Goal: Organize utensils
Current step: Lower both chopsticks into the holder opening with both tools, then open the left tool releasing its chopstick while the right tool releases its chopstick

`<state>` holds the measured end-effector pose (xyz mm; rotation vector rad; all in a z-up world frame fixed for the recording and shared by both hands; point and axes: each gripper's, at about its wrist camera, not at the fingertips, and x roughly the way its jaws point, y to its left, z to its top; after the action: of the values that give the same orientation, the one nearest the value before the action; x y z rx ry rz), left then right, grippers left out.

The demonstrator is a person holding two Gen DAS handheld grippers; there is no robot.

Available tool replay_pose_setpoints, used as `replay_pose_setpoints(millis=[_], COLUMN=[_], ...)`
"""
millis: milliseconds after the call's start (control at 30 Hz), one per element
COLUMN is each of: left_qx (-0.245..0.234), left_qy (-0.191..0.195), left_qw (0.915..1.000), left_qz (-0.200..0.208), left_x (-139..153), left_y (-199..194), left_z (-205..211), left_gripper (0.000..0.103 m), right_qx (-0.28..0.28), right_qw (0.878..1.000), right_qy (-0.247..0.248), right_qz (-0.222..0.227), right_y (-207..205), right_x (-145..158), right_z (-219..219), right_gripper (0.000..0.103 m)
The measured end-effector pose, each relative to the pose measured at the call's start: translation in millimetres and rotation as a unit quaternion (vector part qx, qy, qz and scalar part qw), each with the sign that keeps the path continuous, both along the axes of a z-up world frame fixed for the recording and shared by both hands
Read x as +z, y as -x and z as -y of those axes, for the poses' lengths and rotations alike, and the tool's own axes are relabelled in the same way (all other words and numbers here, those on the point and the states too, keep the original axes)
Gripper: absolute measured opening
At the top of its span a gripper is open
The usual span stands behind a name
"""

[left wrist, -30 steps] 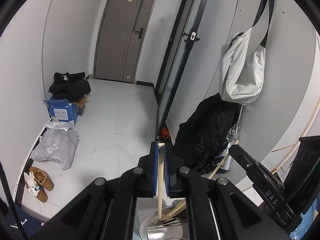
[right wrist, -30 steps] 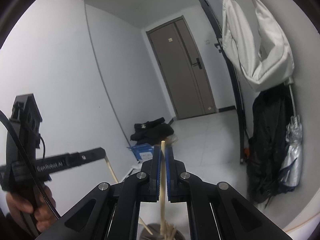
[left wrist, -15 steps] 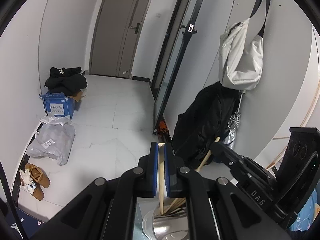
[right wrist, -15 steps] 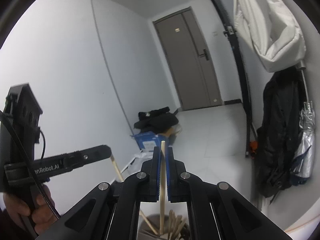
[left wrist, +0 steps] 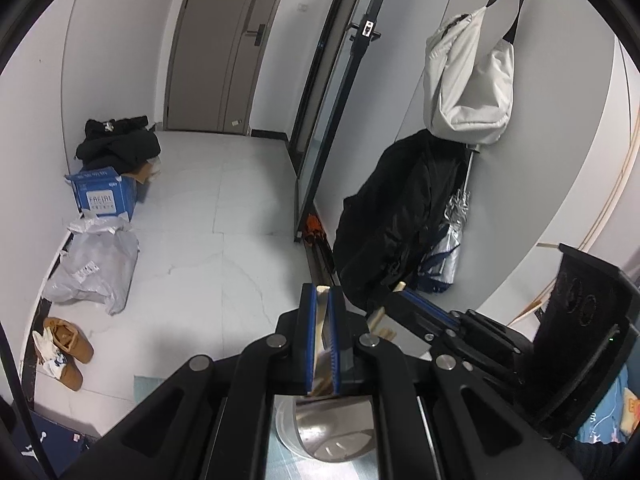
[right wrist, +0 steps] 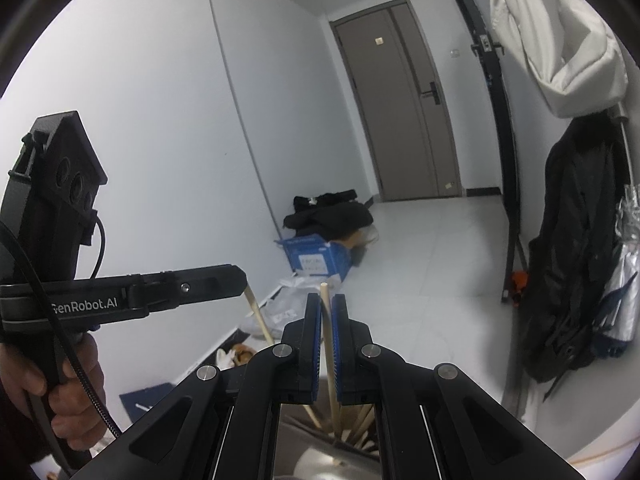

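floor [left wrist: 224, 240]: pale tiles, running to the grey door [left wrist: 224, 40]
black coat [left wrist: 396, 220]: hanging on the right wall under a white bag [left wrist: 468, 80]
blue box [left wrist: 104, 196]: sitting by the left wall, dark clothes piled on top
steel bowl [left wrist: 332, 436]: lying under both grippers, wooden sticks leaning inside
left gripper [left wrist: 323, 334]: jaws clenching a wooden chopstick [left wrist: 320, 332], its lower end reaching down to the bowl
right gripper [right wrist: 327, 344]: jaws clamping an upright chopstick [right wrist: 329, 344], tip poking above the pads, lower end going in among the sticks in the bowl [right wrist: 320, 460]
hand [right wrist: 60, 400]: gripping the left gripper's handle
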<state>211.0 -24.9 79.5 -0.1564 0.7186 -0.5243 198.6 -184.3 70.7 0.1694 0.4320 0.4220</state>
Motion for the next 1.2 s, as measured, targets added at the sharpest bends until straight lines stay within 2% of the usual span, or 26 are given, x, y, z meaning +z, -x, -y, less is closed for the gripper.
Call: replay_pose_setpoints(millis=[333,500,833,933,1200], left_qx=[0.006,0.006,0.000,0.008,0.041], left_qy=[0.011,0.022,0.039,0.027,0.014], left_qw=[0.9996,0.9983,0.9953,0.9957,0.9956], left_qz=[-0.026,-0.054,-0.088,-0.088,-0.083], left_x=[-15,-26,-32,-27,-21], left_y=[9,8,10,16,40], left_z=[-3,-3,-4,-5,-13], left_gripper=[0.003,0.003,0.003,0.003,0.023], right_qx=[0.024,0.025,0.034,0.030,0.014], right_qw=[0.998,0.996,0.994,0.995,0.994], right_qy=[-0.008,-0.023,-0.013,-0.009,-0.003], right_qz=[-0.054,-0.080,-0.099,-0.098,-0.112], right_y=[-5,-7,5,16,57], right_x=[-28,-38,-39,-37,-46], right_z=[-2,4,7,10,26], right_gripper=[0.005,0.005,0.008,0.008,0.019])
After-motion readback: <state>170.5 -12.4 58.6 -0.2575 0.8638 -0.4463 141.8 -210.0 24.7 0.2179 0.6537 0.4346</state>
